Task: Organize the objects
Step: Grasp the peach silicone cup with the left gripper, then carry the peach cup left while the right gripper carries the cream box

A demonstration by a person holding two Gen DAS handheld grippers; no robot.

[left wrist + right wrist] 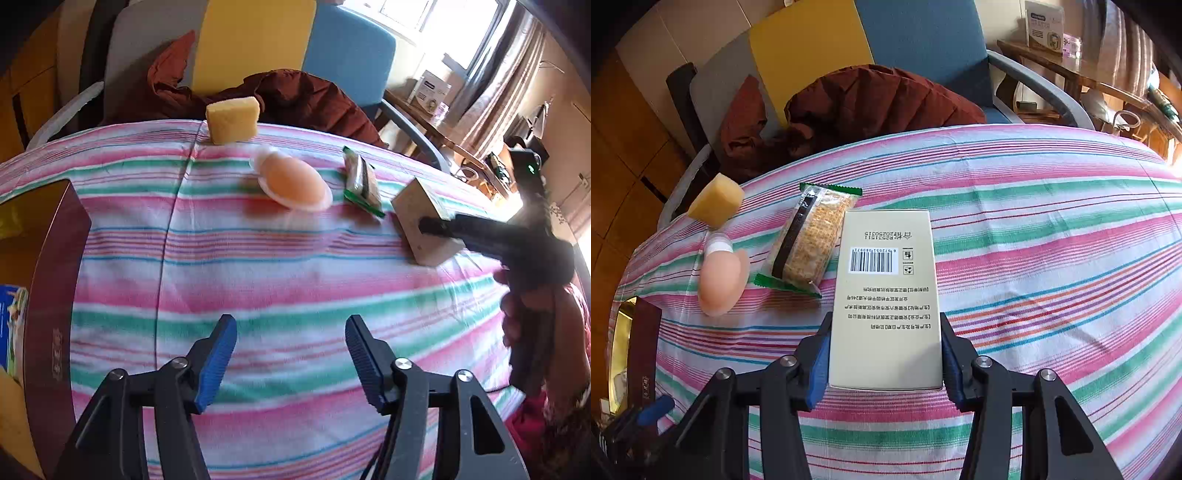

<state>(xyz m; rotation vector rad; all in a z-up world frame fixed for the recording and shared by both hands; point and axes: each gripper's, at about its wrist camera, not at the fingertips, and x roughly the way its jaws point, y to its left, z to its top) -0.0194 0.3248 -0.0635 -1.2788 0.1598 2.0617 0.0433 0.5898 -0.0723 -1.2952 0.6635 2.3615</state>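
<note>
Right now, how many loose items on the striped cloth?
4: sponge far left; peach pad below it; snack pack at centre; beige box in the right gripper.

Bare striped tabletop [288, 280] ahead of left tool [291, 365]: open lane toward 12 o'clock. Obstacles: sponge [232, 119], peach capsule [293, 181], snack pack [361, 181]; box [424, 218] with right tool [439, 226] at 2 o'clock; bin wall [55, 280] at 9.
</note>
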